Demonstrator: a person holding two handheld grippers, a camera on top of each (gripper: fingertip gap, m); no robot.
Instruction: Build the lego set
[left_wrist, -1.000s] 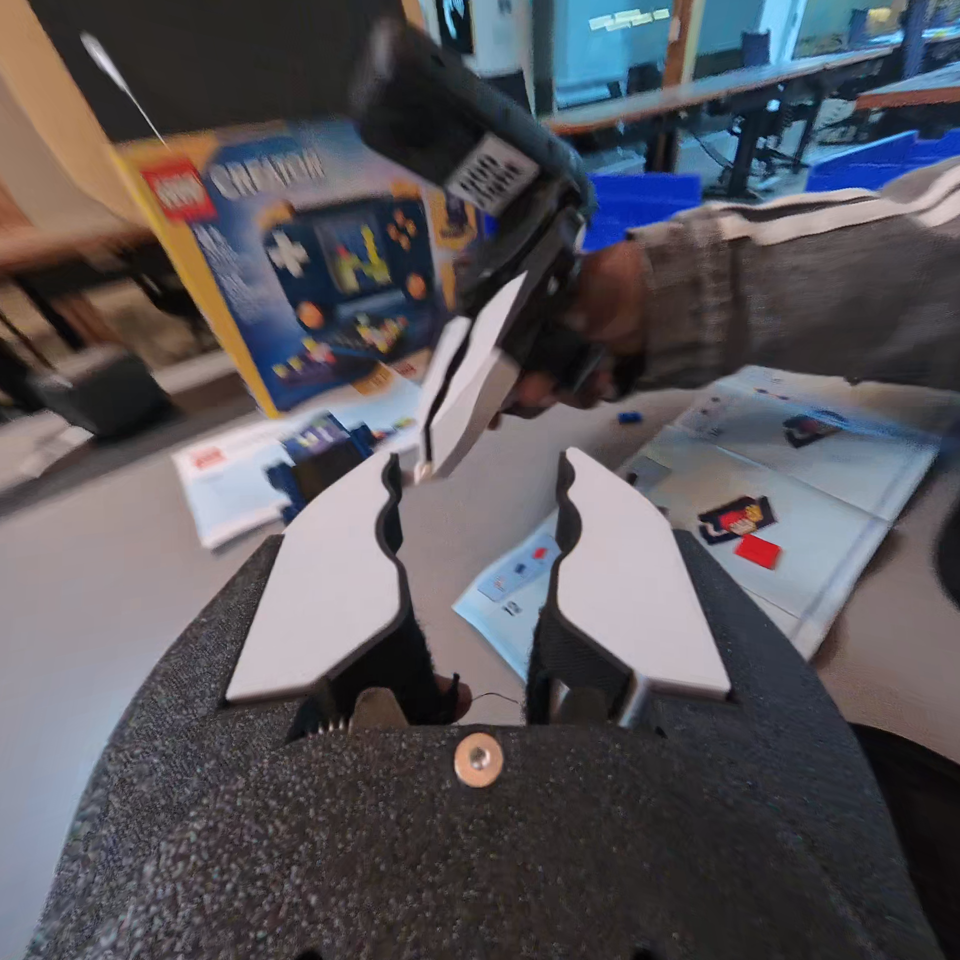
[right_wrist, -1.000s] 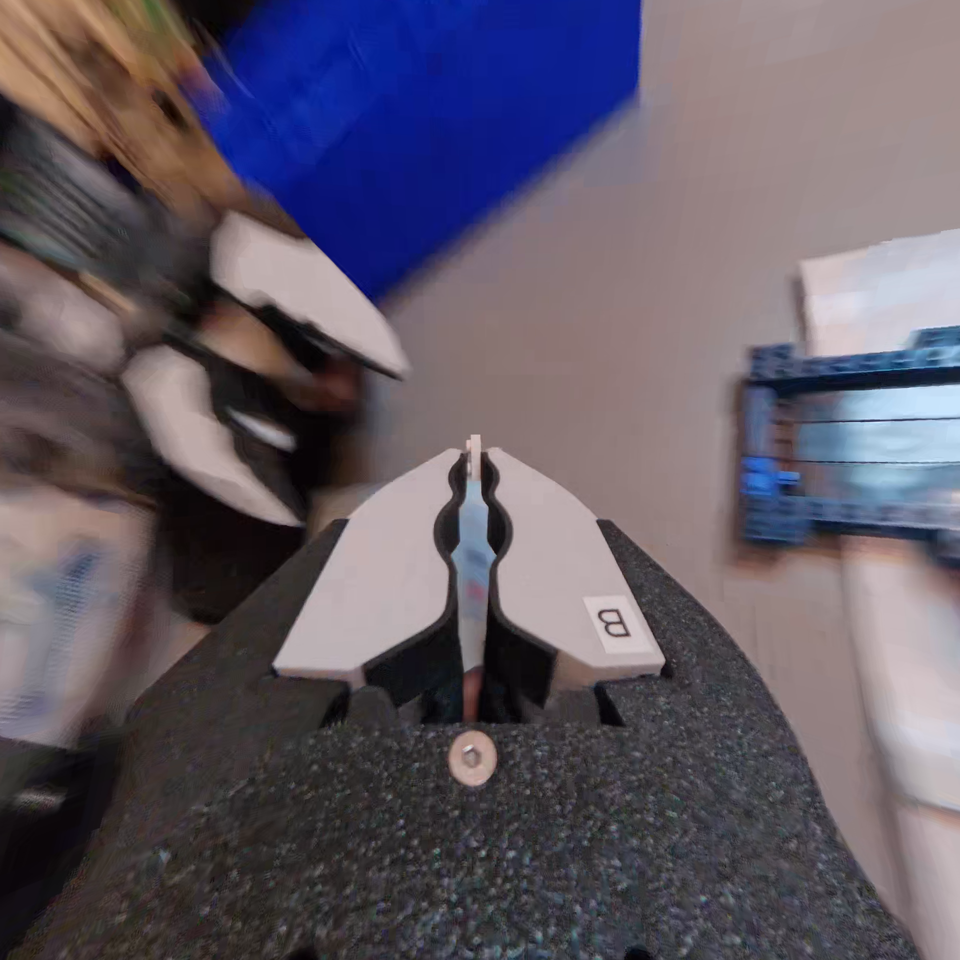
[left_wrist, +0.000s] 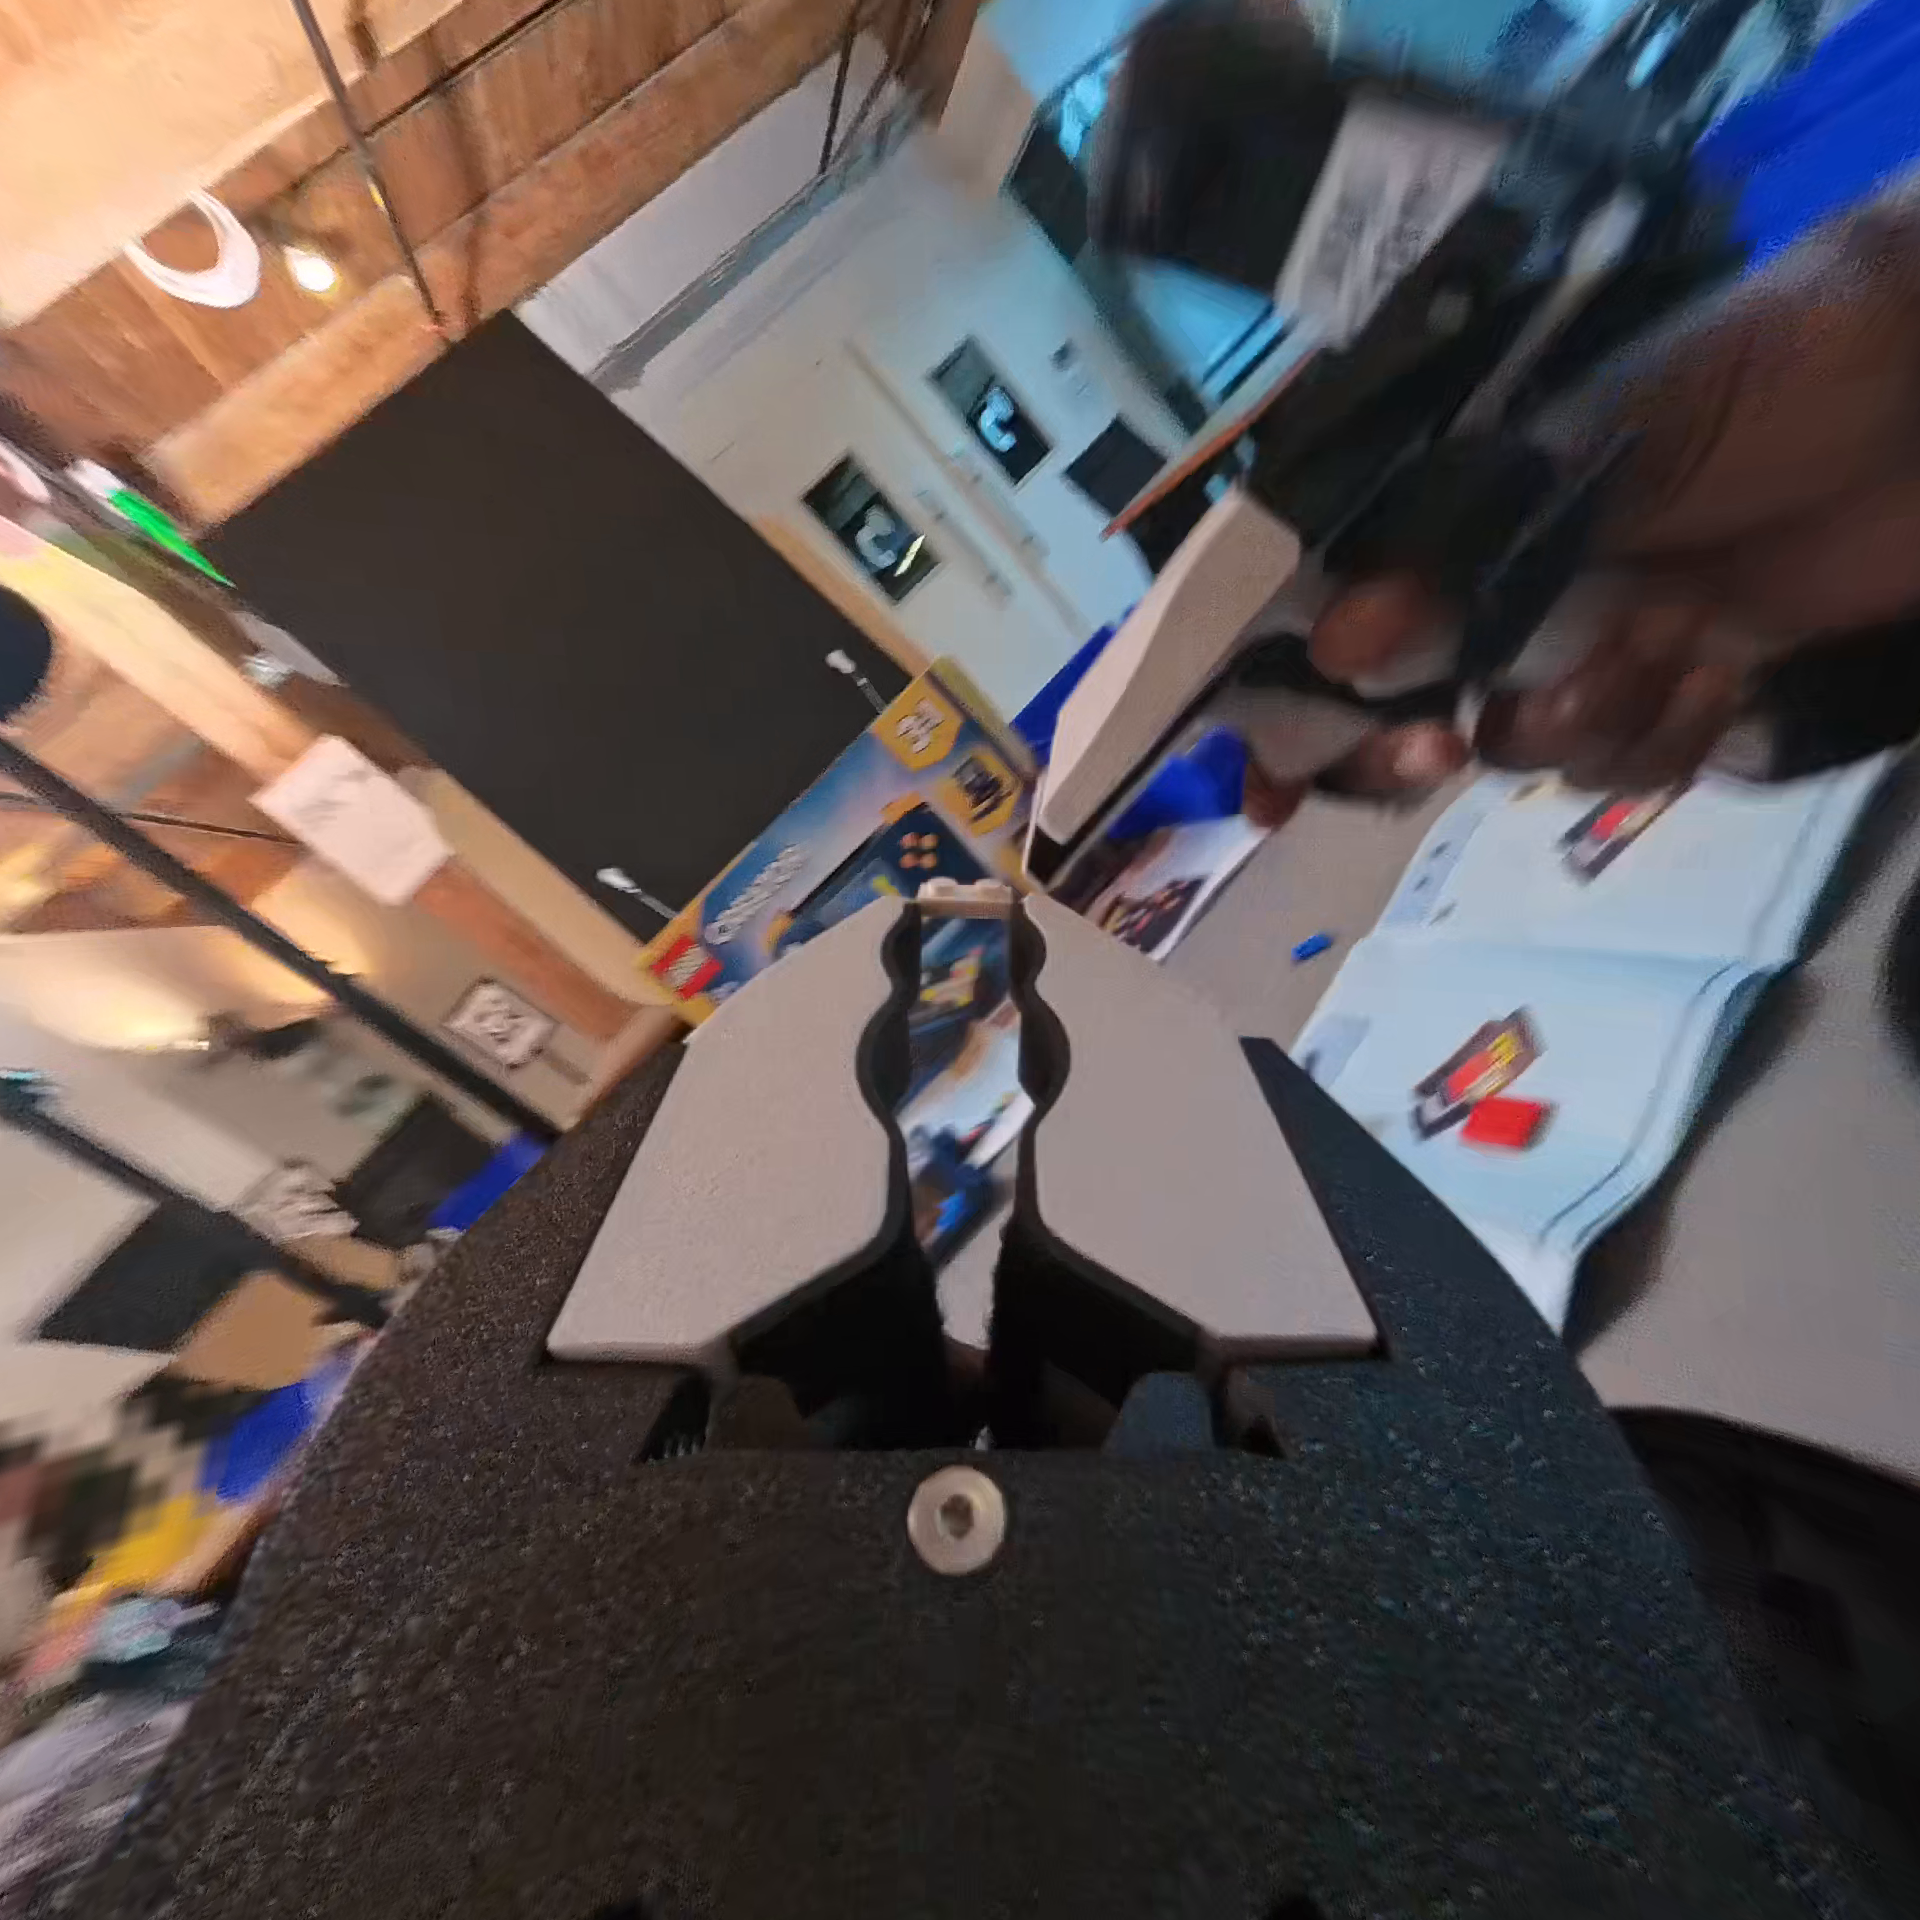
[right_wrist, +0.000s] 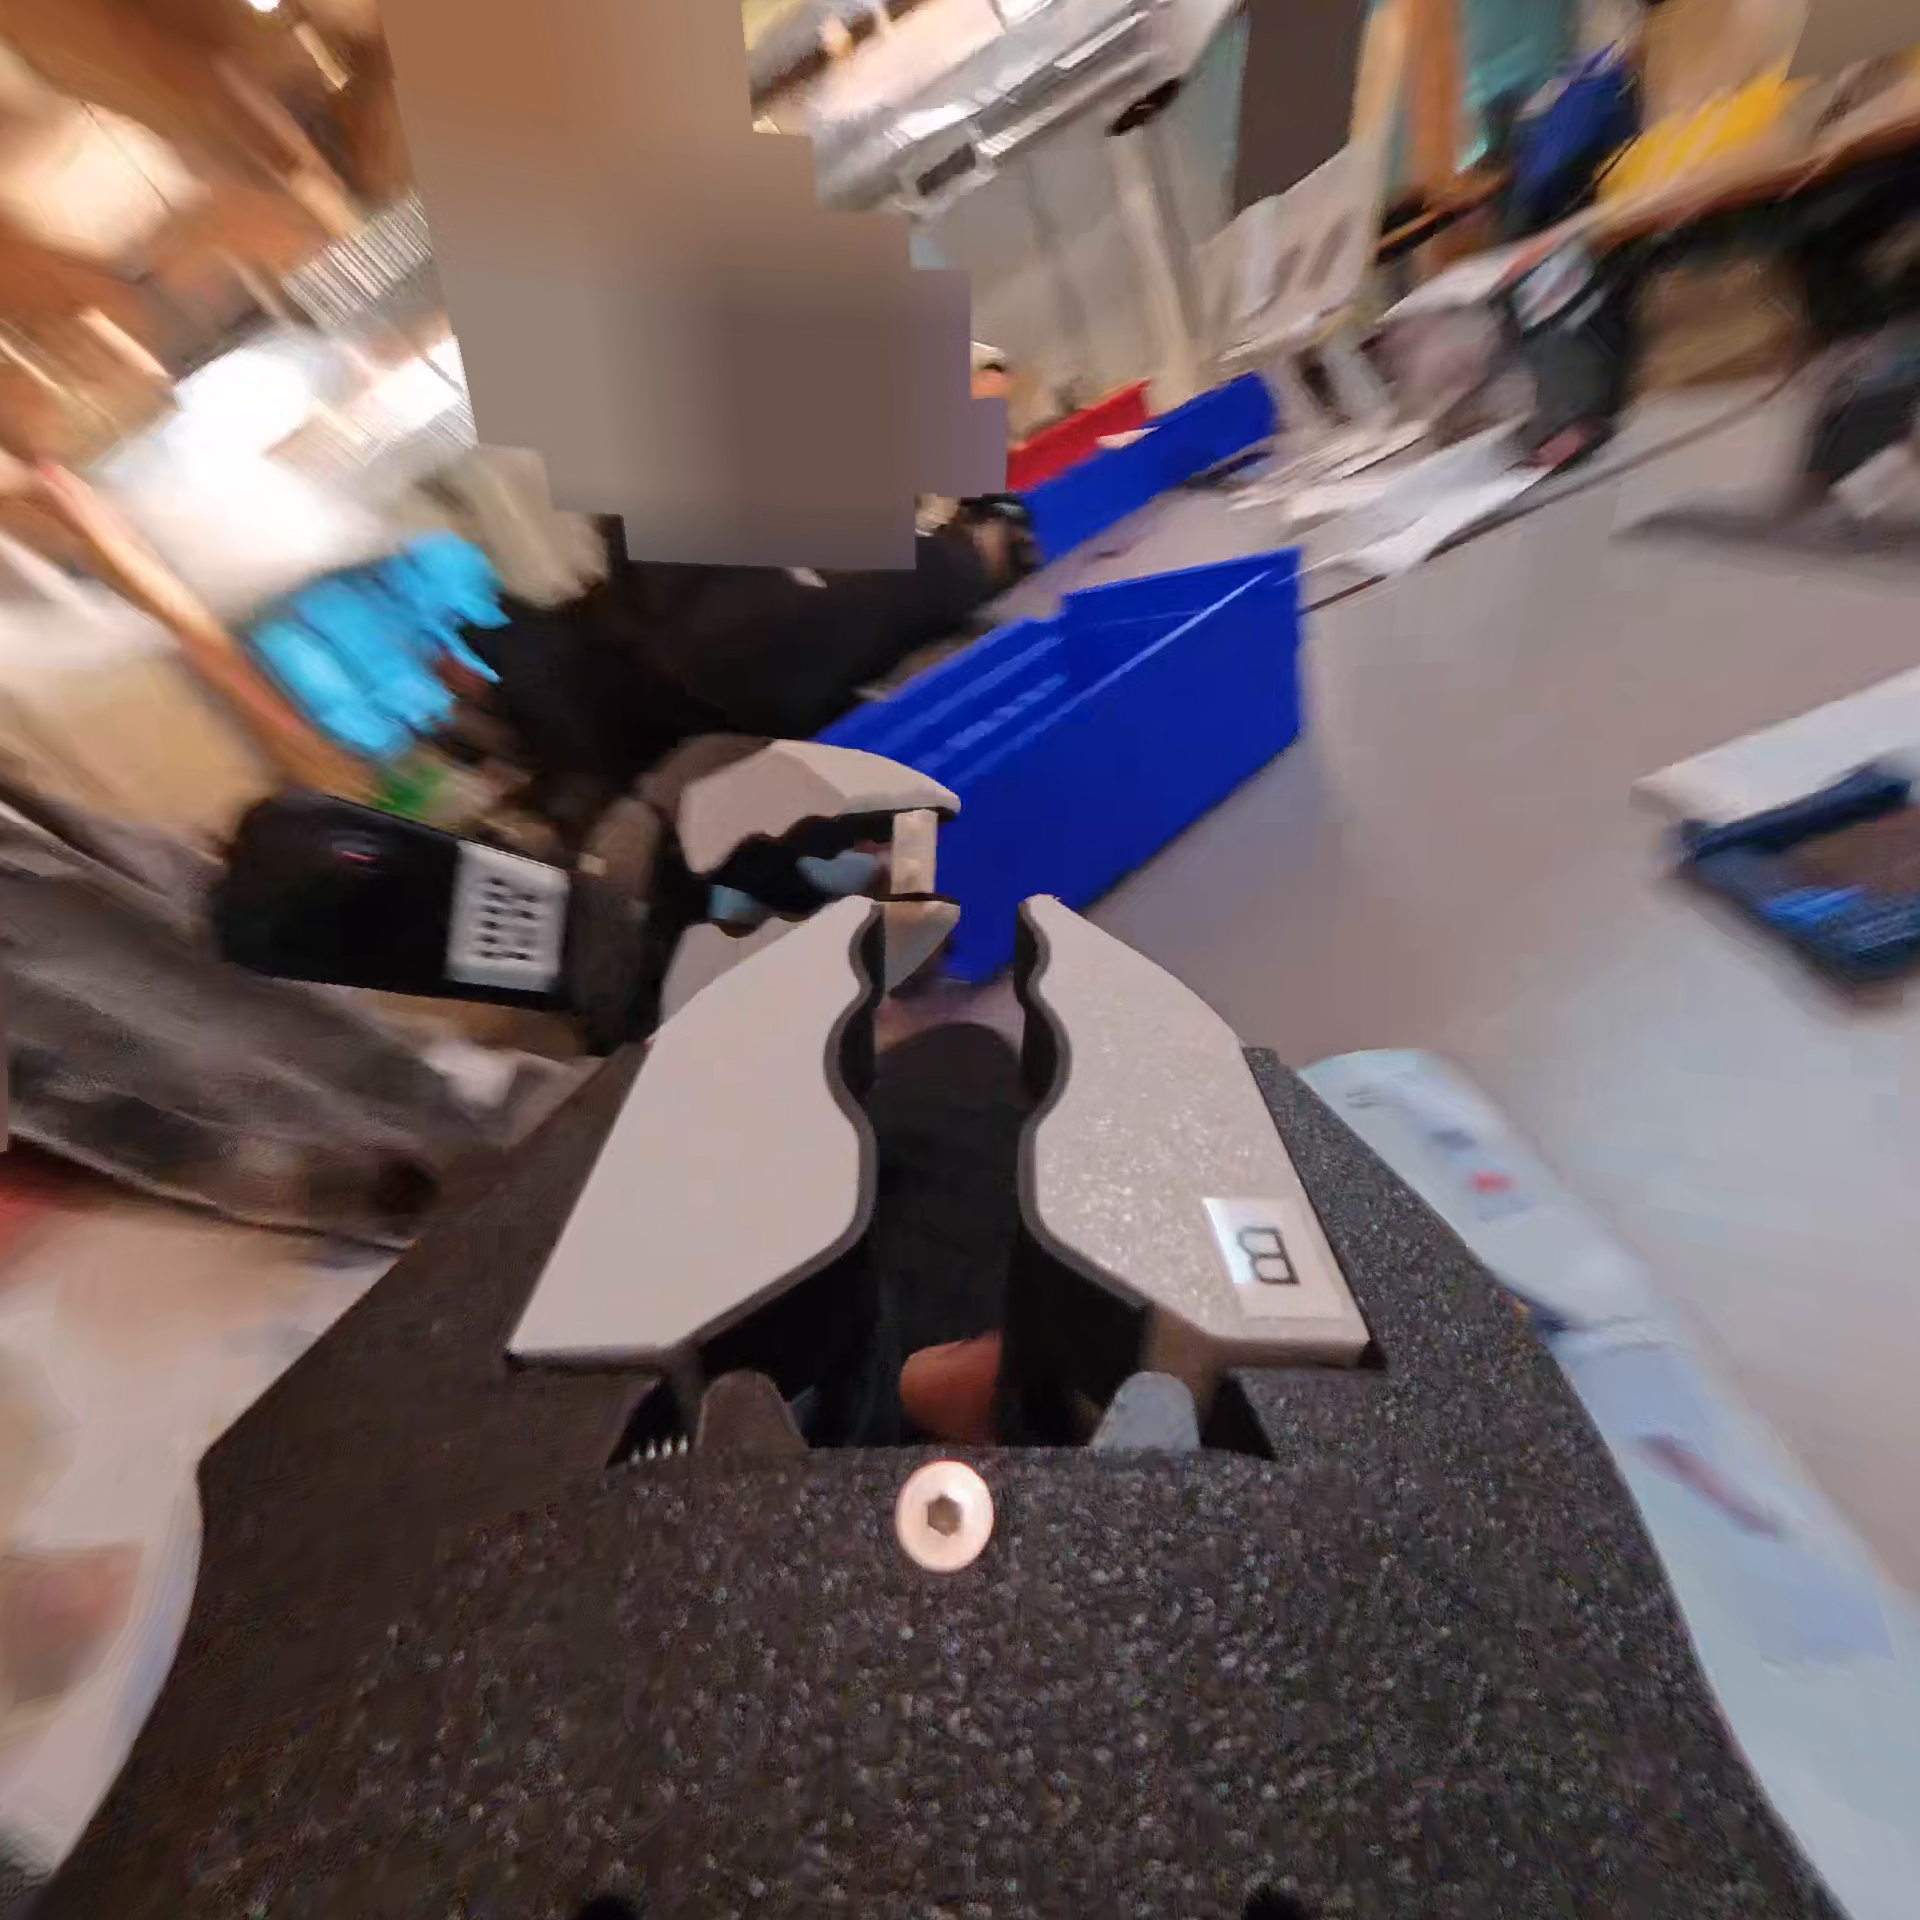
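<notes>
My left gripper (left_wrist: 964, 909) is shut on a small pale grey studded plate (left_wrist: 966, 894), held crosswise between its fingertips, above the table. The right wrist view shows the same: the left gripper's upper finger (right_wrist: 810, 790) and lower finger (right_wrist: 920, 935) pinch the plate (right_wrist: 914, 852) on end. My right gripper (right_wrist: 951, 909) is open with nothing between its pads, its tips just in front of the left gripper's tips. In the left wrist view one white finger (left_wrist: 1153, 675) of the right gripper and the hand holding it show blurred at upper right.
A colourful toy brick box (left_wrist: 831, 883) stands at the back of the grey table. An open instruction booklet (left_wrist: 1610, 987) bears a red brick (left_wrist: 1501, 1122); a small blue piece (left_wrist: 1311, 945) lies beside it. A blue bin (right_wrist: 1122, 727) and a dark blue build (right_wrist: 1808, 883) sit farther off. Only a small space, under 4 cm, lies between the two pairs of fingers.
The plate passed from the right gripper to the left: the right was shut on it and has opened, the left was open and has closed on it. Both grippers have swung round.
</notes>
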